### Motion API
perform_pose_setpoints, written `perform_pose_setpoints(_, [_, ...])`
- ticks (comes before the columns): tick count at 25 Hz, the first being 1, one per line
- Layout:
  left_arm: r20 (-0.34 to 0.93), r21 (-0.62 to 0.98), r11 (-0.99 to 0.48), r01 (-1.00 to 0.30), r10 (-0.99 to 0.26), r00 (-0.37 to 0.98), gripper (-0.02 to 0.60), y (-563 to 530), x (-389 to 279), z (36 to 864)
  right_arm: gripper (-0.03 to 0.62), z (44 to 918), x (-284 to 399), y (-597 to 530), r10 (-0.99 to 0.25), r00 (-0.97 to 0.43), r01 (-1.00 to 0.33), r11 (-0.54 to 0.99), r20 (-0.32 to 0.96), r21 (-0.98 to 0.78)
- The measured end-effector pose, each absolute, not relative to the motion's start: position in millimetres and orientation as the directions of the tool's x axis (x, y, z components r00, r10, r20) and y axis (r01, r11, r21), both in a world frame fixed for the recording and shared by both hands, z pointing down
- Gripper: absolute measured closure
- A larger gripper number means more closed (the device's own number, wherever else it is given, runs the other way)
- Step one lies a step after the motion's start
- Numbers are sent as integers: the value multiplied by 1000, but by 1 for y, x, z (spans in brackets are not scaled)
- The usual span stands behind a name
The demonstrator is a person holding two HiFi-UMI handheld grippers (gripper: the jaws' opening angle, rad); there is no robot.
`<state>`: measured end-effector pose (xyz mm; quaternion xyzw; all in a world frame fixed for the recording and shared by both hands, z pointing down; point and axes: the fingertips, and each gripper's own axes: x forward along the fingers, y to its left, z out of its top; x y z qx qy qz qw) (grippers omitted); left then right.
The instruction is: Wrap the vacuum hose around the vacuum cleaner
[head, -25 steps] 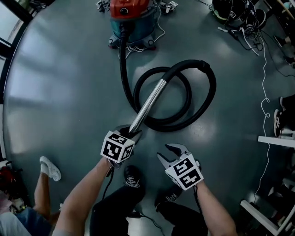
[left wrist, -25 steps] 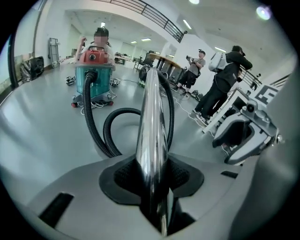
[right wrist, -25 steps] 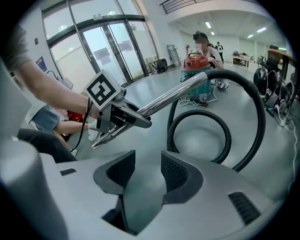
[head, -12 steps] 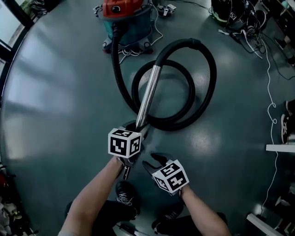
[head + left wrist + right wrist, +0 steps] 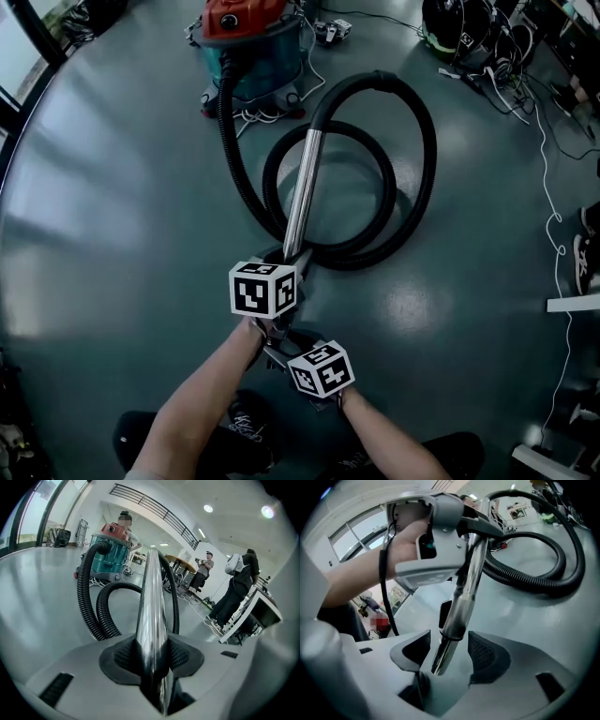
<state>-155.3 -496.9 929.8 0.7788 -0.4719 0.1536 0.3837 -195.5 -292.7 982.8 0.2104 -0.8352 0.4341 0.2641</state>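
The vacuum hose (image 5: 424, 141) lies on the grey-green floor (image 5: 112, 206), not wound on the machine. It leaves the front of the vacuum cleaner (image 5: 248, 37) - red lid, teal drum, standing at the top of the head view - and runs down toward the person. There it curls into a loose double loop and arches over to join the upper end of the metal wand (image 5: 300, 192). The wand slants across the loop, with its lower end toward the person.

The left gripper (image 5: 286, 261) is clamped on the wand near that lower end. In the left gripper view both pads (image 5: 123, 656) press against the shiny tube, which runs straight up the middle of the frame.

The right gripper (image 5: 284, 343) sits just below the left. Its jaws have just been opening, and they stand apart with the wand's bare tip (image 5: 449, 639) between them, and neither pad (image 5: 485, 656) touches it. That view also shows a hand (image 5: 404, 541) holding the left gripper above.

Farther off, a white cable (image 5: 542, 122) trails across the floor at the right, and two people (image 5: 239, 588) stand beyond the hose near a table.
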Motion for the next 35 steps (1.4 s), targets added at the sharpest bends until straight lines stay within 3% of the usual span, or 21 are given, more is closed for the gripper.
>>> perform_pose_setpoints(9, [593,495,-183,-849,-643,484,434,-493,-143,947,361,1025,-189,-293,-160,-796,-584,453,584,-673])
perform_pose_setpoints(12, [588,461,-212,-862,-654,476,433,-494,-140,945,418,1021,-184,-292,-143,-807,-563,480,574,-672])
perform_pose_setpoints(18, [618,422,-222,-879,-640,458,421,-490,-131,952,419,1017,-152,-280,-62,-788,-555,501,612,-664])
perform_pose_setpoints(26, [661,525,-54,-850,-603,447,382,-476,-122,987,419,1025,-74,-271,67,-695,-552,589,716,-590])
perform_pose_setpoints(35, [724,518,-22,-855,-521,452,339,-480,-97,1013,421,1032,-26,-286,123,-650,-535,627,750,-566])
